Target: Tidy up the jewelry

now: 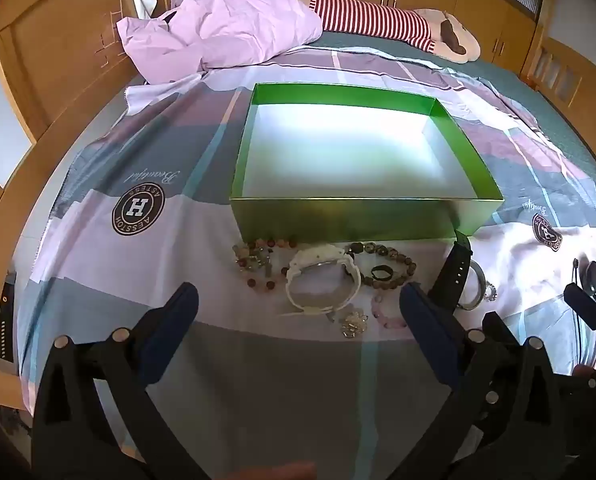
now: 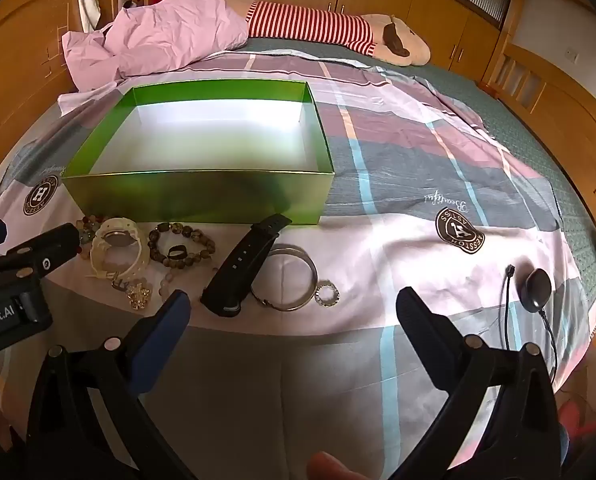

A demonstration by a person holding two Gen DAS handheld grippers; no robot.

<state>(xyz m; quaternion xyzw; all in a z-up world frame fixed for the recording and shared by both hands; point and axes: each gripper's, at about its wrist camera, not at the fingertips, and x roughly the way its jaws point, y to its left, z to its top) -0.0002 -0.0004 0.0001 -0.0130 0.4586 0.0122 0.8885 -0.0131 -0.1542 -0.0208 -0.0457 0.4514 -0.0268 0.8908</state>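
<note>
The open green cardboard box [image 1: 362, 216] is lying empty beyond both sets of jaws, with the jewelry still strewn just in front of it. The left gripper [image 1: 298, 308] and right gripper [image 2: 293, 308] are being held with jaws wide apart, empty. The white plastic watch [image 1: 322, 284], ahead between the left jaws, is touching the dark beaded bracelet [image 1: 382, 268]; neighbours could be dragged along. Only the right view is showing the silver metal bangle [image 2: 293, 280] whole, ahead between the right jaws.
</note>
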